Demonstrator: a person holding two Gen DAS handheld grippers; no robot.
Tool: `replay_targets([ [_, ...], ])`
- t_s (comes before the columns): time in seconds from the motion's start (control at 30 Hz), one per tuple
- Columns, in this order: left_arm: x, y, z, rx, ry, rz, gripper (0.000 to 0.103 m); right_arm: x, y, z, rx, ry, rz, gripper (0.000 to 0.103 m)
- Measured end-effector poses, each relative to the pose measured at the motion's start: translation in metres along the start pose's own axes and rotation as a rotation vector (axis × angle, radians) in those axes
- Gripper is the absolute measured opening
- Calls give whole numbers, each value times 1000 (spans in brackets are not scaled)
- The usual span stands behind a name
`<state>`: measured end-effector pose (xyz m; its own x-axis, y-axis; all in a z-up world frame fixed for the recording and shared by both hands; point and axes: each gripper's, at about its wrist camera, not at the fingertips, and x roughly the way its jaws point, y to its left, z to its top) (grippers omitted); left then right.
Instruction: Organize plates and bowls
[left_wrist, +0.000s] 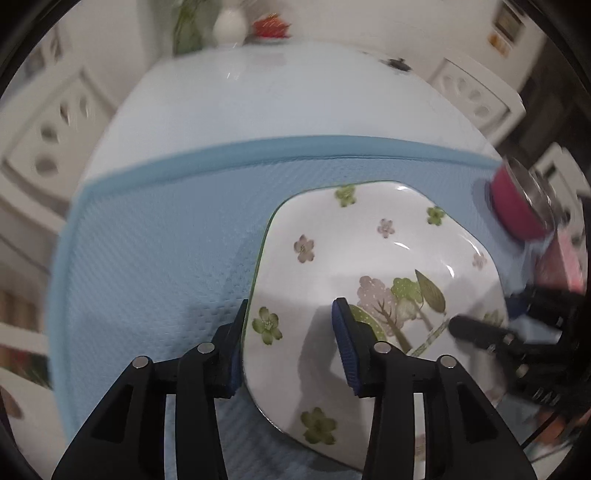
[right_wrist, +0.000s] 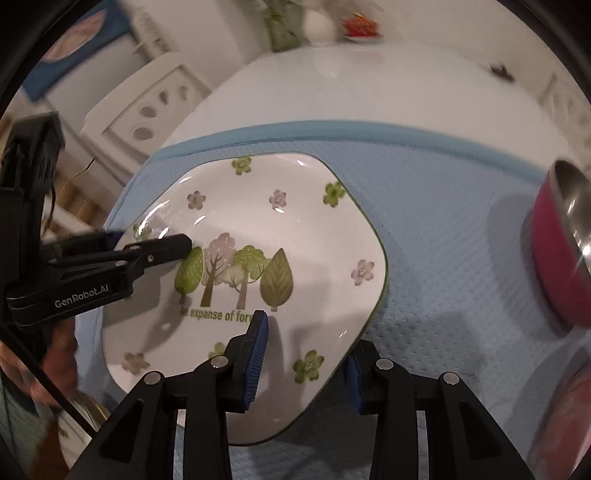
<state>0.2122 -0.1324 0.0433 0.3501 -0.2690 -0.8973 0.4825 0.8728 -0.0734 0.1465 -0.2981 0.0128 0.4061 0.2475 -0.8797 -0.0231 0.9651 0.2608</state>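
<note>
The white squarish ceramic plate printed with green and pink trees and flowers (right_wrist: 258, 236) sits over the light blue textured mat (left_wrist: 155, 240), apparently tilted, its far edge near the mat's darker blue border; whether any edge still rests on the mat you cannot tell from these views. You have it between both tools, each straddling a rim. Your left tongs (left_wrist: 290, 314) bracket the plate's left edge, one blue-padded finger outside the rim and one over the white face, with a clear gap showing between pad and plate, so they look apart, not clamped. Your right tongs (right_wrist: 306, 339) do the same at the near right corner: one pad above the printed lettering, the other below the rim, also apart as far as the pictures show. A grip on two opposite sides makes sense, since a wide, slick, shallow plate would pivot under a single pinch.

To the right, a magenta bowl with a shiny metal inside (right_wrist: 554, 251) lies tipped on its side on the mat, well apart from the plate. The mat covers the near part of the pale bench (left_wrist: 280, 92); a white vase (left_wrist: 229, 26) and something red (left_wrist: 271, 26) stand at the far end, blurred.
</note>
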Motion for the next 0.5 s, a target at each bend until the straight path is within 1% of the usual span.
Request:
replay_targets([
  [0.07, -12, -3, -7, 28, -16, 6, 30, -6, -5, -5, 14, 0, 38, 36],
  [0.13, -23, -5, -16, 36, -25, 2, 29, -12, -5, -9, 5, -9, 43, 36],
  [0.2, -35, -6, -24, 43, -39, 17, 30, -19, -3, -14, -11, -9, 50, 36],
  [0.37, -57, -7, -37, 22, -59, 29, 29, -37, 8, -22, -57, -17, 51, 36],
  [0.5, -81, -1, -52, 4, -84, 41, 29, -48, 28, -22, -102, -25, 64, 36],
])
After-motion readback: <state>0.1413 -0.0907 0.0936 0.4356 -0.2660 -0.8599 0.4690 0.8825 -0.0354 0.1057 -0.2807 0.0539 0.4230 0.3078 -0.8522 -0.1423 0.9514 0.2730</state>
